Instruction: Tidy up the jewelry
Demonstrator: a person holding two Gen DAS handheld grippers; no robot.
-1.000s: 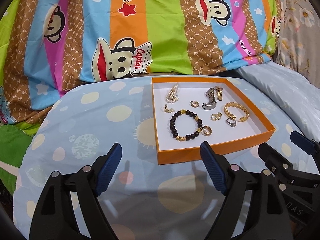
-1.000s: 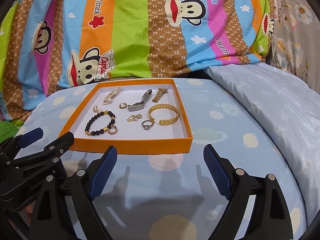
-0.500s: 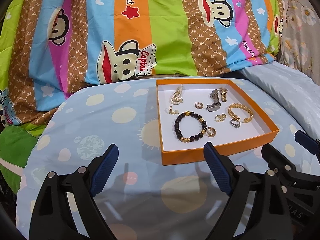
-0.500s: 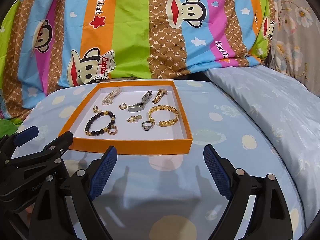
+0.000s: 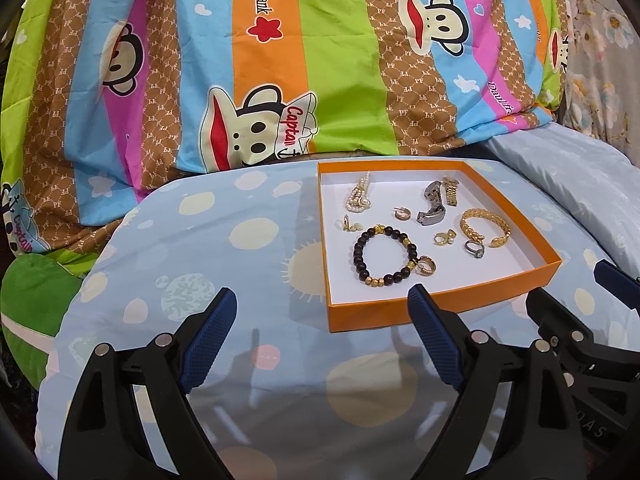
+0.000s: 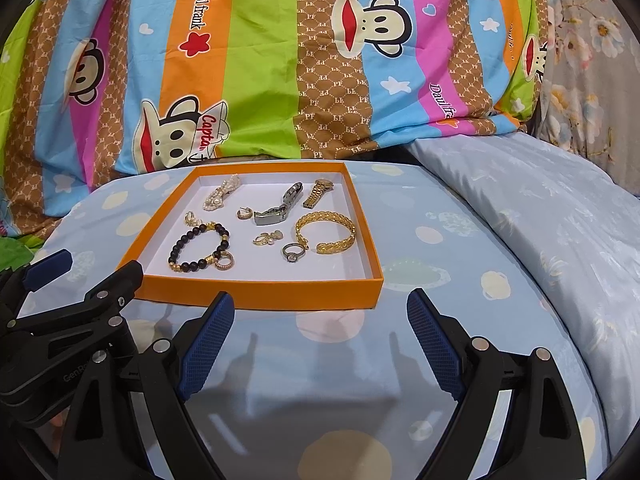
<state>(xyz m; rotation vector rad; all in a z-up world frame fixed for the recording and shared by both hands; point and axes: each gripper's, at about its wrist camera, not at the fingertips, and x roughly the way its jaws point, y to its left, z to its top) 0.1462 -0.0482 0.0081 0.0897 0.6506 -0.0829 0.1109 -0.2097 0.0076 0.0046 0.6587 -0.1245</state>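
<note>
**Both tongs wide and empty in front of the jewelry tray**

Tongs come first, nearest to the cameras: the left gripper (image 5: 322, 320) and the right gripper (image 6: 320, 322) both stand with the blue pads far apart and nothing between them. They hover side by side just before the near wall of the orange tray (image 6: 260, 295), low over the cloth. This looks like a waiting pose, from which either one can go down to a piece.

All jewelry seen lies inside the tray, on its white floor, spread in a single layer. Nearest is the black bead bracelet (image 5: 362, 256), with a small gold ring (image 5: 426, 266) touching it at the right side. A silver ring with a stone (image 6: 294, 252) lies close to the open gold bangle (image 6: 325, 232). Further back are small gold earrings (image 6: 267, 239), a hoop earring (image 5: 400, 213), a grey watch band (image 6: 280, 206), a gold watch (image 6: 318, 194) and a pearl piece (image 5: 360, 200) in the far left corner. Most pieces lie apart, which probably leaves room for the pads around each one. Whether this is the sorted result or a loose heap for sorting, the pictures do not settle.

The tray rests on a rounded cushion with a light blue spotted cover (image 5: 224, 240), so the ground is soft. Behind it rises a striped blanket with cartoon monkeys (image 6: 260, 60); at the right lie a pale blue quilt (image 6: 540, 220) and a flowered fabric (image 6: 592, 40).
</note>
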